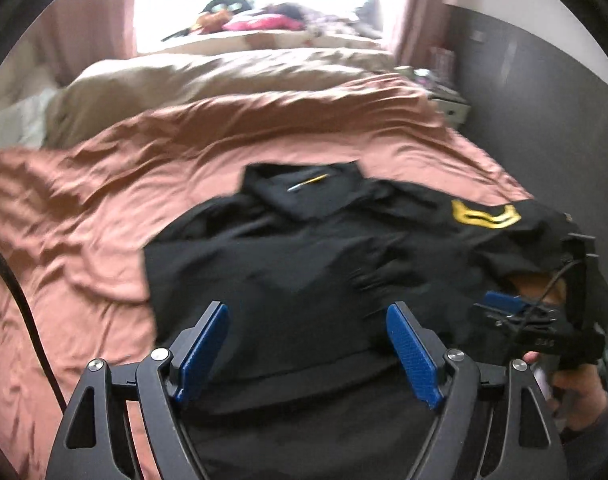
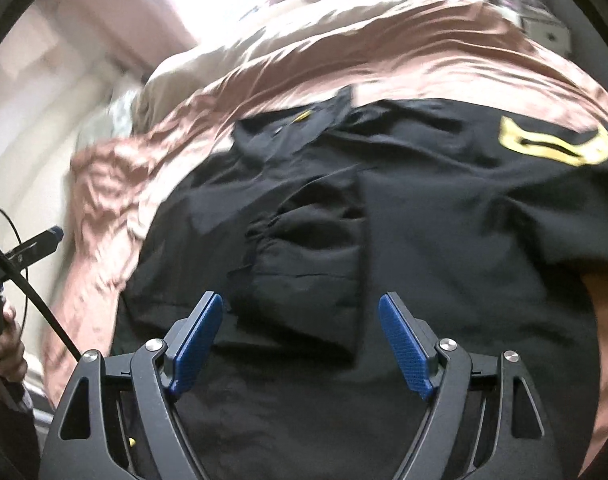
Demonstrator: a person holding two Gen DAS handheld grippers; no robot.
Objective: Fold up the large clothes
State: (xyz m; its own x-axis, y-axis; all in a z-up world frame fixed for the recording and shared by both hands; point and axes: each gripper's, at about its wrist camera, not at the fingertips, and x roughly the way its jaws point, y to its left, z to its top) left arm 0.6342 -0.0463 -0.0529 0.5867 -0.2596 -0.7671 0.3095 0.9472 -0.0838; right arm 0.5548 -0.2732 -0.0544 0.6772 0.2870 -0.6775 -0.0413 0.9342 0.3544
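Observation:
A black shirt (image 1: 304,248) lies spread on the bed, its collar (image 1: 304,184) at the far end and a yellow emblem (image 1: 484,216) on its right side. My left gripper (image 1: 308,312) hangs open over the shirt's near part, with nothing between its blue pads. In the right wrist view the same shirt (image 2: 444,220) fills the middle, its fabric bunched in folds (image 2: 304,232), its emblem (image 2: 556,142) at upper right. My right gripper (image 2: 300,300) is open above the cloth and holds nothing.
A wrinkled pink-brown bedcover (image 1: 83,220) runs under the shirt, with a beige duvet (image 1: 203,76) behind it. A cluttered windowsill (image 1: 263,20) with pink curtains lies beyond. A grey wall (image 1: 524,100) and a small nightstand (image 1: 452,104) stand at the right.

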